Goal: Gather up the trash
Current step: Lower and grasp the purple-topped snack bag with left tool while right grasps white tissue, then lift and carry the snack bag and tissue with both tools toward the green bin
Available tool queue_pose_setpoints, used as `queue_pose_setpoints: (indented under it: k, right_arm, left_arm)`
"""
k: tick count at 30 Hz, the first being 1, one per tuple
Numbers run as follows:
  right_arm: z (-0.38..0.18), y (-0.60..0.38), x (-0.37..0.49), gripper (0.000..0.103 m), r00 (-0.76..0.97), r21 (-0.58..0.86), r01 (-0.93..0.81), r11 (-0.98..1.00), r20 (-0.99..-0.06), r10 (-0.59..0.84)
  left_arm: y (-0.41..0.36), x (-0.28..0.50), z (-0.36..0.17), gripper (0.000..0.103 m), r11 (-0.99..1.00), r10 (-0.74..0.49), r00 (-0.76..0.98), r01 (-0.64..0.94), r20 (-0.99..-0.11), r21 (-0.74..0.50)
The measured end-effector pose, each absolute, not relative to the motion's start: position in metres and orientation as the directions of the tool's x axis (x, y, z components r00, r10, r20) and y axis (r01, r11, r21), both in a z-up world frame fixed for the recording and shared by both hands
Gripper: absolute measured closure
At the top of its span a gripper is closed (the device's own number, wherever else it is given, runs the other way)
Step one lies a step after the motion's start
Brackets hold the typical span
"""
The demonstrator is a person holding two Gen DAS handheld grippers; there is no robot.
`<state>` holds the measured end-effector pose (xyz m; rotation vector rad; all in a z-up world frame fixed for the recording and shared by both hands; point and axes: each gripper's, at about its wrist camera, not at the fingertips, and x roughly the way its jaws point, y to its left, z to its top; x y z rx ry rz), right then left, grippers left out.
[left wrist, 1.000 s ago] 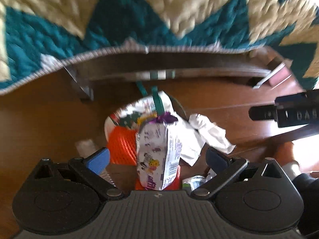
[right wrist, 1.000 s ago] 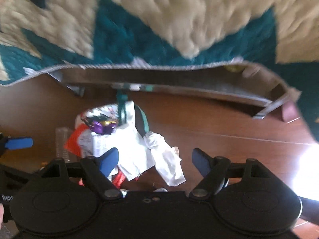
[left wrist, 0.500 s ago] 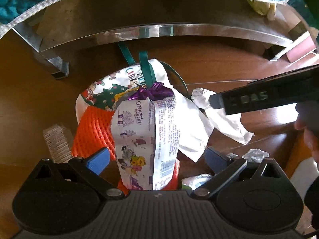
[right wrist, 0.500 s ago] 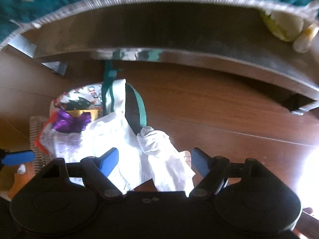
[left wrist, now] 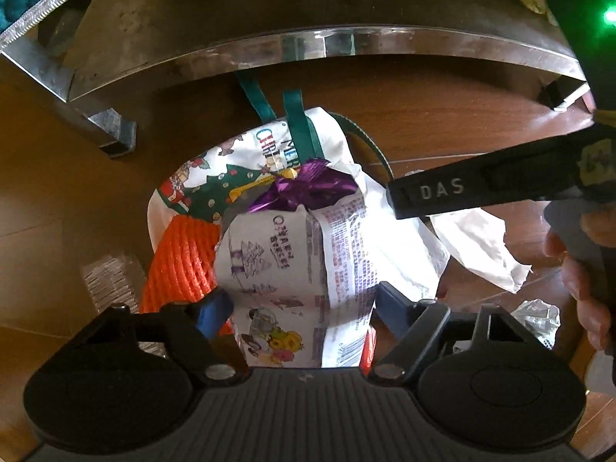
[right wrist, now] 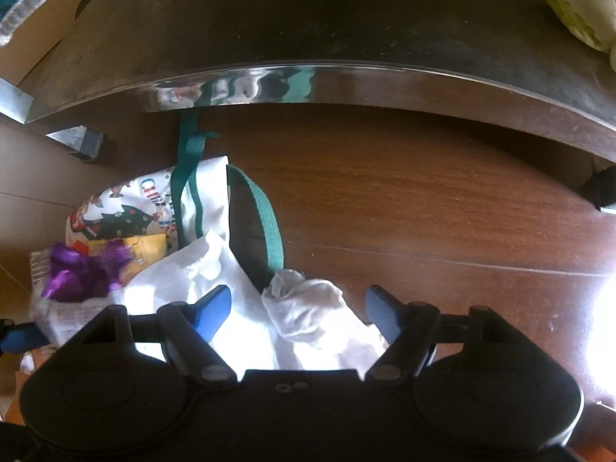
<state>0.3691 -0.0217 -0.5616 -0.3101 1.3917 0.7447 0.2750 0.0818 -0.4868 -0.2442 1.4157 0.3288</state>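
Observation:
A white Christmas tote bag [left wrist: 215, 177] with green straps lies on the wooden floor, also in the right wrist view [right wrist: 127, 211]. A printed snack wrapper [left wrist: 300, 277] with a purple foil end lies over it, between the fingers of my left gripper [left wrist: 300, 306], whose pads touch its sides. An orange mesh net [left wrist: 181, 258] lies beside it. My right gripper [right wrist: 300, 308] is open just above a crumpled white tissue [right wrist: 308, 308]. A piece of foil [left wrist: 539, 315] lies at the right.
A metal bed frame rail [left wrist: 308, 42] and its leg [left wrist: 111, 134] cross the floor behind the bag, also in the right wrist view [right wrist: 346, 81]. A clear plastic container [left wrist: 107, 285] lies at the left. The right gripper's body [left wrist: 481, 188] reaches in from the right.
Both grippers have dropped lower and closer to the floor. The left fingers have closed in onto the wrapper's sides. The right gripper has come down over the tissue.

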Motion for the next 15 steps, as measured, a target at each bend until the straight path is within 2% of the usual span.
queue_pose_setpoints:
  k: [1, 3, 5, 15]
  right_arm:
    - [-0.561, -0.022, 0.369, 0.032, -0.002, 0.225, -0.635, 0.739, -0.957, 0.290]
    - [-0.563, -0.021, 0.370, 0.076, 0.000, 0.219, -0.632, 0.743, -0.959, 0.283]
    - [-0.567, -0.020, 0.372, 0.078, -0.009, 0.211, -0.612, 0.762, -0.965, 0.261]
    - [-0.540, -0.022, 0.353, 0.085, 0.053, 0.130, -0.647, 0.752, -0.975, 0.215]
  left_arm:
    - [0.082, 0.275, -0.487, 0.027, 0.931, 0.081, 0.122, -0.363, -0.989, 0.032]
    - [0.082, 0.275, -0.487, 0.030, 0.929, 0.084, 0.119, -0.369, -0.989, 0.035]
    - [0.082, 0.275, -0.487, 0.040, 0.927, 0.072, 0.118, -0.373, -0.990, 0.023]
    - [0.079, 0.271, -0.480, 0.046, 0.930, 0.074, 0.109, -0.367, -0.991, 0.029]
